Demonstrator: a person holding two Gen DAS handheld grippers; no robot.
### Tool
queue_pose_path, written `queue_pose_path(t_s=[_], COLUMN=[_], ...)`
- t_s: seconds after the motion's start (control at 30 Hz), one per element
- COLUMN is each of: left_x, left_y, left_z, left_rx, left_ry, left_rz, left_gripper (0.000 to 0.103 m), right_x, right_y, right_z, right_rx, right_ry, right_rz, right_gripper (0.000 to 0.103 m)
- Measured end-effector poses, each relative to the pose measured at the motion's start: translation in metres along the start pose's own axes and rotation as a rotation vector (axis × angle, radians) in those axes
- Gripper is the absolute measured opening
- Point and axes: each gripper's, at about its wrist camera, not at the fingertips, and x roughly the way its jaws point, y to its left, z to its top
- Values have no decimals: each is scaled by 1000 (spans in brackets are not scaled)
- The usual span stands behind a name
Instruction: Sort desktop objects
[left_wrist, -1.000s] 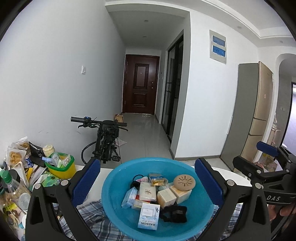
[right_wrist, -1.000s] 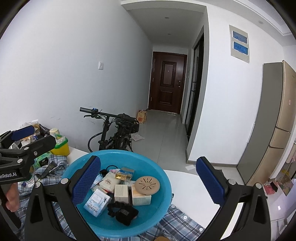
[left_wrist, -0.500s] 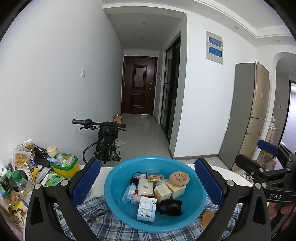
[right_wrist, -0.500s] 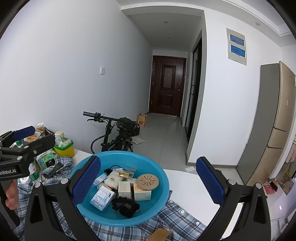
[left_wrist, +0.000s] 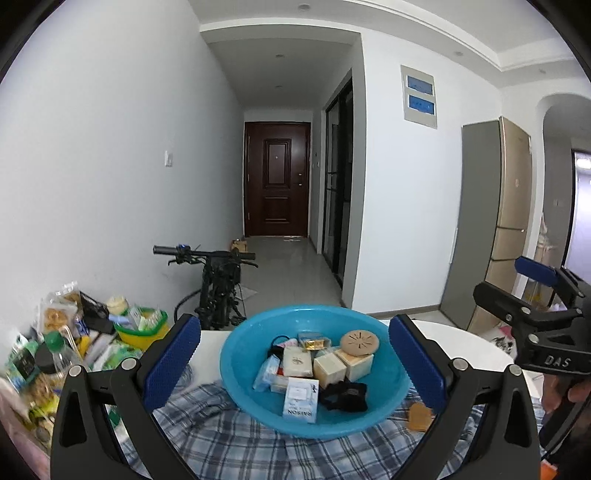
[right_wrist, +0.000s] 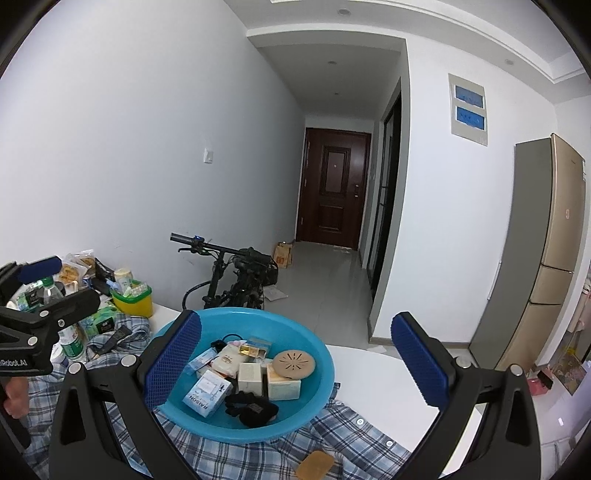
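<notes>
Both tongs, the left gripper (left_wrist: 294, 363) and right gripper (right_wrist: 295, 363), hang released and empty near the round blue plastic basin (left_wrist: 243, 384) of small boxes on the checked shirt (left_wrist: 221, 435). Reaching in could tip the basin on that soft cloth or topple the loosely stacked boxes.

Snack pile (left_wrist: 33, 369) at the left edge is motion-blurred, labels unreadable.
</notes>
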Motion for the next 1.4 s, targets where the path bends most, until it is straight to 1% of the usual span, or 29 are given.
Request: queue_pose_path(t_s=[0.07,0.2,0.3,0.43,0.53,0.63,0.7,0.77,0.9,0.97,1.03,1.17,1.23,1.3,1.4], left_x=[-5,-15,-23,-26,-28,-30,-31,-33,-41,-44,-44,-40,-38,-38,-38], left_y=[4,8,12,9,9,15,21,24,17,13,11,8,8,8,4], left_z=[-6,-17,-28,-44,-57,-70,-76,-83,-99,-108,-117,-137,-145,-153,-164], left_rx=[-6,15,-14,5,21,-24,-63,-94,-80,-80,-78,-82,-98,-110,-98], left_ry=[-12,-15,-16,13,12,21,33,21,-4,-3,9,41,54,50,54], left_rz=[11,32,15,-5,28,16,-3,-3,28,25,13,13,10,15,27], left_gripper=[103,103,103,103,103,103,103,103,103,103,103,103,103,103,103], right_x=[-7,-22,-27,-28,-28,-31,-36,-42,-53,-56,-58,-55,-55,-56,-56], right_y=[2,4,2,3,1,0,0,2,7,6,5,5,5,6,7], right_z=[-3,-10,-16,-31,-44,-56,-63,-70,-81,-89,-97,-113,-121,-129,-143], right_rx=[-4,1,17,29,40,56,51,41,19,30,52,74,78,80,84], right_ry=[-11,-23,-31,-12,13,27,25,15,-5,-11,-16,16,35,44,64], right_rz=[11,30,34,39,41,39,22,7,-17,-22,-7,12,4,-12,-22], right_gripper=[102,102,102,102,102,102,102,102,102,102,102,102,102,102,102])
